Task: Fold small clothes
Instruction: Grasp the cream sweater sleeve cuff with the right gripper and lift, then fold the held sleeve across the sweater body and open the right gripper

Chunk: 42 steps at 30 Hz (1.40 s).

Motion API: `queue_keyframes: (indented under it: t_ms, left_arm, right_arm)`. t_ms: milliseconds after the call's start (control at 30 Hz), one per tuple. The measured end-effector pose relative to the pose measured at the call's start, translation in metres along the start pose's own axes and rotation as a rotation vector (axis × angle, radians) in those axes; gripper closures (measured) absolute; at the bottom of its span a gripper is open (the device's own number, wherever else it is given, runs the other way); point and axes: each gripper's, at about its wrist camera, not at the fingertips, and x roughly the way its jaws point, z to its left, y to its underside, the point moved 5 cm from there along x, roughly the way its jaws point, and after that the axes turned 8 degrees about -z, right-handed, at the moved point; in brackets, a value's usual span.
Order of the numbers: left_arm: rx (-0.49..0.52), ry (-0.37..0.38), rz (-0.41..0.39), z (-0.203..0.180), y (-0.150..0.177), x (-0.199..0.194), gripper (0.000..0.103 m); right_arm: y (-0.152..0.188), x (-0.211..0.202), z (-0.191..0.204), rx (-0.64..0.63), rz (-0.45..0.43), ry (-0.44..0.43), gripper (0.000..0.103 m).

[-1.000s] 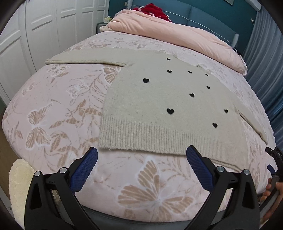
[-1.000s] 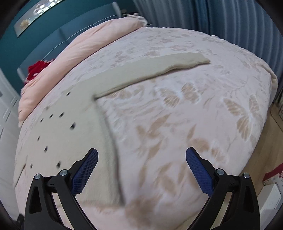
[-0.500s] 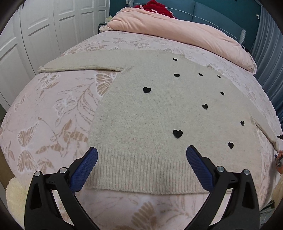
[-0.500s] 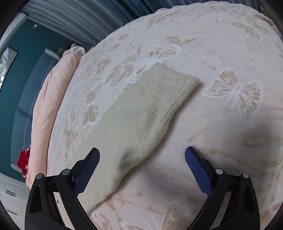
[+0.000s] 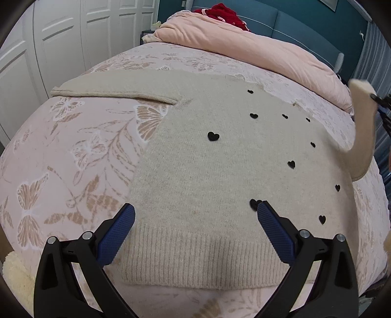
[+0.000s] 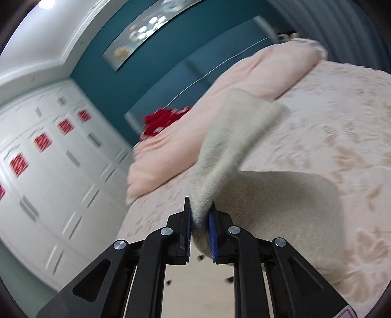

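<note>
A beige knit sweater (image 5: pixel 207 176) with small black hearts lies spread flat on the bed, ribbed hem toward me. Its left sleeve (image 5: pixel 114 89) stretches flat to the left. My left gripper (image 5: pixel 195 217) hovers open just above the hem, nothing between its fingers. The right sleeve (image 5: pixel 361 127) is lifted off the bed at the right edge of the left wrist view. In the right wrist view my right gripper (image 6: pixel 200 215) is closing on that sleeve's ribbed cuff (image 6: pixel 234 141), pads pressing the knit, with the sleeve arching up above the sweater body (image 6: pixel 281 208).
The bed carries a pink bedspread (image 5: pixel 73 156) with a butterfly print. A rolled pink quilt (image 5: pixel 256 49) and a red garment (image 5: pixel 224 12) lie by the blue headboard. White wardrobe doors (image 5: pixel 48 44) stand at the left. Something cream and fluffy (image 5: pixel 14 274) sits beside the bed's near corner.
My right gripper went from wide open over the flat right sleeve to closed on its cuff, then swung up and inward with it. The left gripper moved forward over the hem.
</note>
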Motion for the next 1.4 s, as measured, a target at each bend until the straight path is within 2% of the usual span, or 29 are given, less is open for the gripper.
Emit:
queue_keyframes:
  t_ms: [33,67,100,167,200,267,400,533,600,667,733,800,867,900,933,967,1000,1033,1100,1133,1167,1200,1267,1300,1400]
  left_arm:
    - [-0.01,0.001,-0.002,0.002,-0.003,0.001,0.005]
    - [-0.02,0.006,-0.001,0.003,-0.007,0.001,0.005]
    - [-0.03,0.014,0.0,0.005,-0.01,0.002,0.005]
    - [-0.046,0.041,0.009,0.006,-0.018,0.006,0.005]
    - [-0.051,0.059,0.015,0.006,-0.023,0.008,0.005]
    - [-0.066,0.101,0.023,0.006,-0.035,0.016,0.005]
    - [-0.189,0.218,0.068,0.001,-0.07,0.055,0.005]
    - [-0.377,0.291,0.136,-0.012,-0.11,0.121,0.005]
    - [-0.426,0.32,0.154,-0.027,-0.128,0.156,0.005]
    - [-0.452,0.285,0.184,-0.036,-0.137,0.192,0.005]
    - [-0.498,0.218,0.23,-0.038,-0.137,0.223,0.005]
    - [-0.542,0.195,0.215,-0.04,-0.139,0.234,0.006]
    - [-0.533,0.191,0.197,-0.044,-0.146,0.236,0.012]
    - [-0.508,0.2,0.193,-0.048,-0.151,0.238,0.037]
    - [-0.477,0.203,0.193,-0.051,-0.156,0.239,0.069]
    - [-0.447,0.199,0.18,-0.052,-0.161,0.237,0.082]
    - [-0.426,0.237,0.146,-0.056,-0.17,0.233,0.095]
    - [-0.41,0.269,0.102,-0.056,-0.179,0.224,0.095]
    - [-0.385,0.312,0.009,-0.059,-0.195,0.206,0.095]
    - [-0.368,0.31,-0.011,-0.06,-0.197,0.202,0.095]
    - [-0.342,0.308,-0.008,-0.062,-0.193,0.204,0.095]
    - [-0.305,0.29,0.017,-0.065,-0.184,0.213,0.095]
    - [-0.256,0.218,0.087,-0.066,-0.158,0.233,0.095]
    - [-0.256,0.198,0.111,-0.062,-0.145,0.239,0.095]
    - [-0.289,0.212,0.076,-0.056,-0.133,0.241,0.094]
  right_arm:
    - [0.024,0.021,0.025,-0.037,0.054,-0.036,0.084]
    - [0.053,0.044,0.047,-0.08,0.116,-0.058,0.076]
    - [0.083,0.064,0.062,-0.116,0.184,-0.067,0.06]
    - [0.138,0.095,0.073,-0.149,0.3,-0.044,0.057]
    - [0.156,0.1,0.073,-0.146,0.328,-0.035,0.057]
    - [0.176,0.09,0.066,-0.124,0.328,-0.028,0.057]
    - [0.18,0.036,0.019,-0.044,0.271,0.044,0.045]
    - [0.172,-0.007,-0.061,0.036,0.236,0.196,0.044]
    - [0.162,-0.022,-0.097,0.107,0.214,0.252,0.044]
    - [0.153,-0.028,-0.121,0.152,0.188,0.293,0.044]
    - [0.146,-0.027,-0.137,0.179,0.17,0.315,0.042]
    - [0.142,-0.02,-0.144,0.214,0.157,0.306,0.04]
    - [0.137,-0.008,-0.148,0.25,0.144,0.281,0.039]
    - [0.133,0.0,-0.15,0.264,0.138,0.277,0.039]
    - [0.13,0.006,-0.151,0.272,0.132,0.283,0.04]
    - [0.125,0.013,-0.152,0.281,0.125,0.281,0.059]
    - [0.118,0.019,-0.149,0.279,0.116,0.278,0.097]
    - [0.109,0.02,-0.147,0.273,0.094,0.28,0.095]
    - [0.085,0.003,-0.137,0.282,-0.031,0.22,0.096]
    - [0.078,-0.007,-0.136,0.266,-0.083,0.208,0.097]
    - [0.078,-0.011,-0.141,0.23,-0.107,0.243,0.097]
    - [0.086,-0.006,-0.155,0.214,-0.062,0.307,0.097]
    - [0.118,0.012,-0.195,0.298,0.101,0.401,0.098]
    - [0.122,0.009,-0.198,0.326,0.087,0.369,0.099]
    - [0.106,-0.001,-0.179,0.254,0.068,0.364,0.096]
